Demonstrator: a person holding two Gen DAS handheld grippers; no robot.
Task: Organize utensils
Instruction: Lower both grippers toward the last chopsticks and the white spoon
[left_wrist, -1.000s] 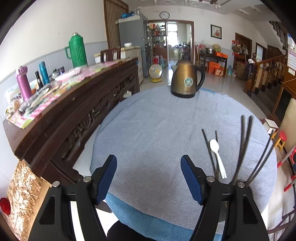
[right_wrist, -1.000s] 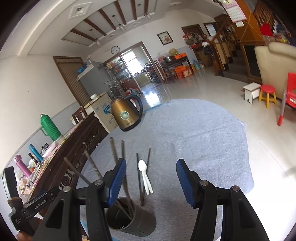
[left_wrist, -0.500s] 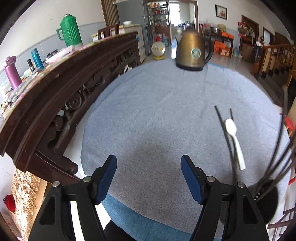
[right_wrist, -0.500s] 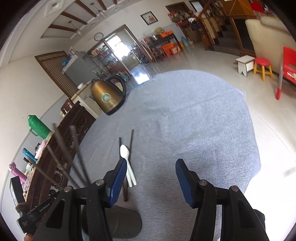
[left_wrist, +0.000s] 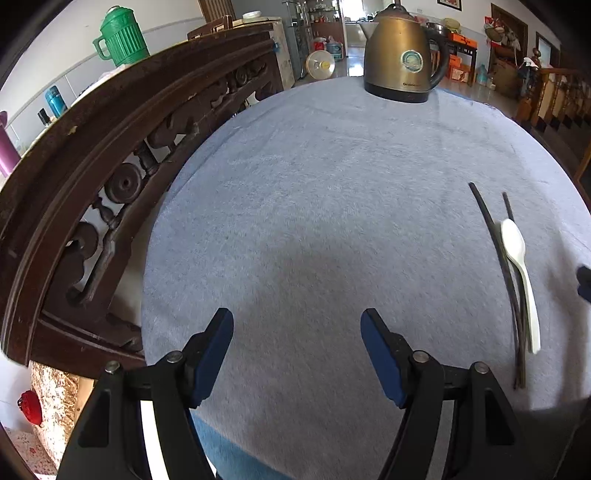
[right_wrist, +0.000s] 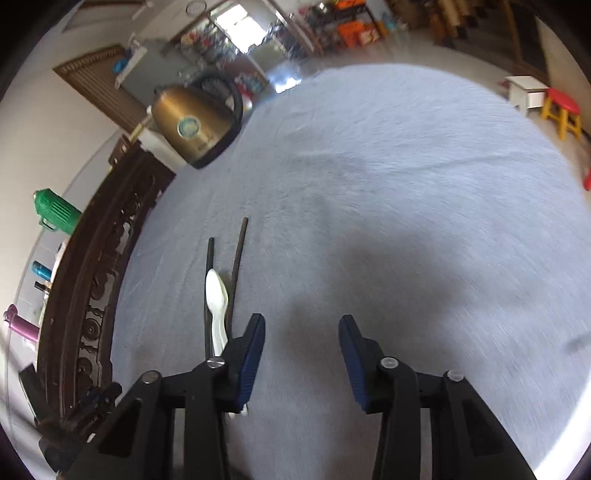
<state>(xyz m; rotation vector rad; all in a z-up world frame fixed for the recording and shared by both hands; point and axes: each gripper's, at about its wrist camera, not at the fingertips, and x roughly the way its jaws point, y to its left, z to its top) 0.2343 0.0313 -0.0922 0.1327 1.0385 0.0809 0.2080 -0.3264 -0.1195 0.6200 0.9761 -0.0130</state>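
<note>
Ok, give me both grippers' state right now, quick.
Left gripper: open, holding nothing, over bare cloth.
Right gripper: open, holding nothing; white spoon and chopsticks lie just left of it.

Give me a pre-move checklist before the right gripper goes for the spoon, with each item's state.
1. Right gripper open, nothing between its fingers: ok.
2. Left gripper open and clear of the utensils: ok.
3. White plastic spoon lying flat on the grey-blue tablecloth, reachable: ok.
4. Spoon centred between the right fingers: not ok; it sits to their left, its handle running under the left finger.
5. Spoon free of the two dark chopsticks: not ok; it lies between them, touching at least one.
6. Utensil holder ready to receive it: cannot tell; not in either view.
</note>
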